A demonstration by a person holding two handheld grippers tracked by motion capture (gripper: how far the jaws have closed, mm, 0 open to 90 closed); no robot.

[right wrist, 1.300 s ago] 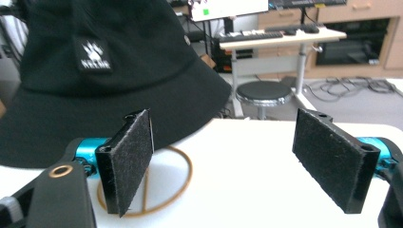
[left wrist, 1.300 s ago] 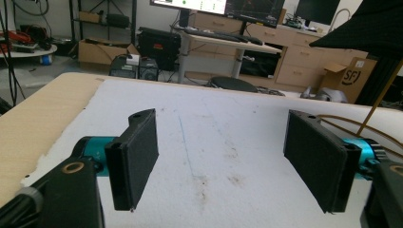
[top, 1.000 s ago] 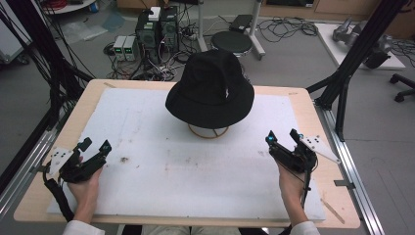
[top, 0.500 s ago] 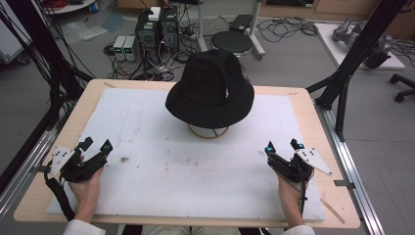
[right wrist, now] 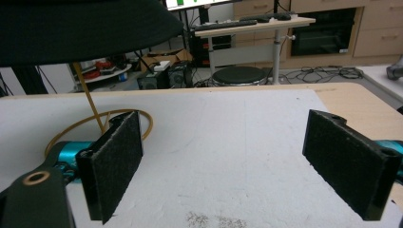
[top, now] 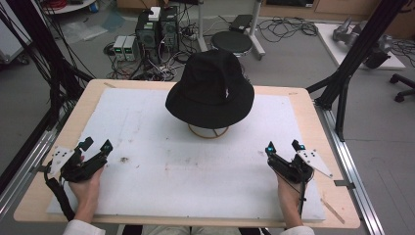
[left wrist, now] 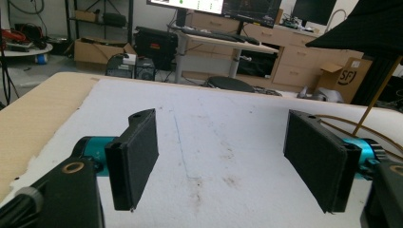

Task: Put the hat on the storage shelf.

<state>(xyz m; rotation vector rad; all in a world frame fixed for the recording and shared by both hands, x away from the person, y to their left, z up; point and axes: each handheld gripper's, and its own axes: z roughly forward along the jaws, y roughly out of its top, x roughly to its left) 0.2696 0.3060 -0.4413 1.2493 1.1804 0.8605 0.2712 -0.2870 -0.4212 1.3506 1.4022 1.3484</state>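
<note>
The left gripper rests low near the front-left corner of the white mat, jaws wide apart and holding nothing, pointing toward the far right. The right gripper sits near the front-right corner, jaws likewise wide and bare, aimed toward the far edge. Between them the mat lies open. A black bucket hat perches on a gold wire stand at the middle of the far edge, well apart from both grippers.
</note>
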